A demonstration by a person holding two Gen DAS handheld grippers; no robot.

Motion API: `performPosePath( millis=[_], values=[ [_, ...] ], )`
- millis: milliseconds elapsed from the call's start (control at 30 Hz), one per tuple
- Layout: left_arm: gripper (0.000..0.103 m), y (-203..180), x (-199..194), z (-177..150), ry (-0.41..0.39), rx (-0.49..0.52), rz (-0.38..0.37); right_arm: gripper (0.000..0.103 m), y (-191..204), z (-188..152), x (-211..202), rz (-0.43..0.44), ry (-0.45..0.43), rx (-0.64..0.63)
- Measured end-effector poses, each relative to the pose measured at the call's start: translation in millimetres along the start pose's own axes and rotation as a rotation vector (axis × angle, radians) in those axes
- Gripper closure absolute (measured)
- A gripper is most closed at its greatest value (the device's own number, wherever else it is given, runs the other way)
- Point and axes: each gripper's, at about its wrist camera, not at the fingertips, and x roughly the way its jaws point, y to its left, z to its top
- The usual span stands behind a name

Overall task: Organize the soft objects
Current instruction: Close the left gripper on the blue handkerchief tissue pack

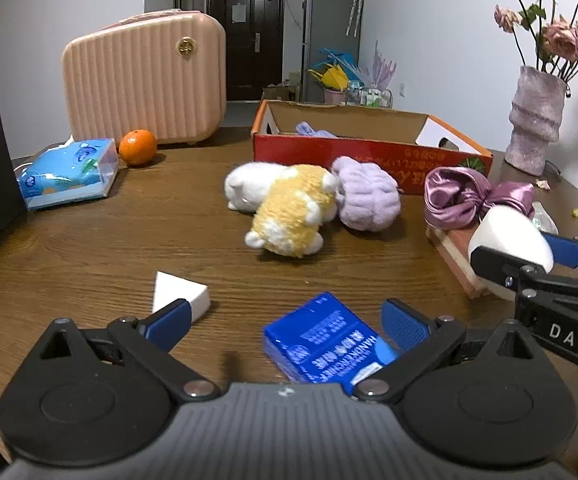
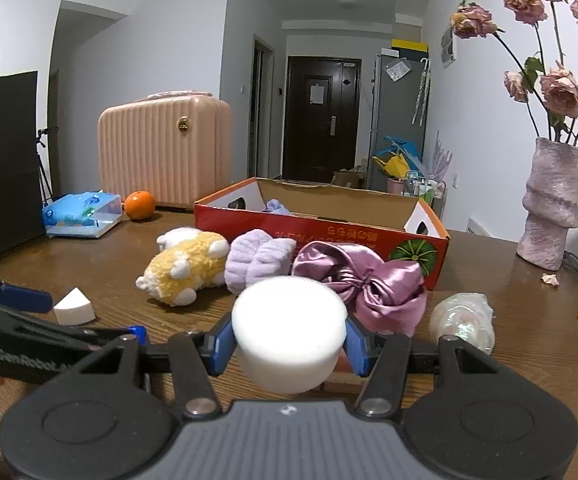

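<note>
Wood table (image 2: 129,248), red box (image 2: 329,236) w/ lilac cloth (image 2: 275,206), right fingers (image 2: 225,344) gripping white sponge (image 2: 289,332), left fingers (image 1: 403,322) wide.

The right gripper (image 2: 289,342) clamps a white round sponge (image 2: 289,332) (blurred, perhaps foam) above the surface (image 2: 509,320), the red cardboard box (image 2: 329,236) beyond a purple satin bow (image 2: 369,284).

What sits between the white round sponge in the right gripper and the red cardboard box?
The purple satin bow lies between the white round sponge and the red cardboard box, shown clearest in the right wrist view.
</note>
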Motion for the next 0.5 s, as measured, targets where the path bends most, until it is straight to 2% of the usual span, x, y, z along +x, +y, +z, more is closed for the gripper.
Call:
performPosePath(
  millis=[500],
  values=[
    [0.0,-30,26,-6,0.069,0.019,0.115,0.048,-10,-2,-7,-0.006,-0.014,0.022]
  ],
)
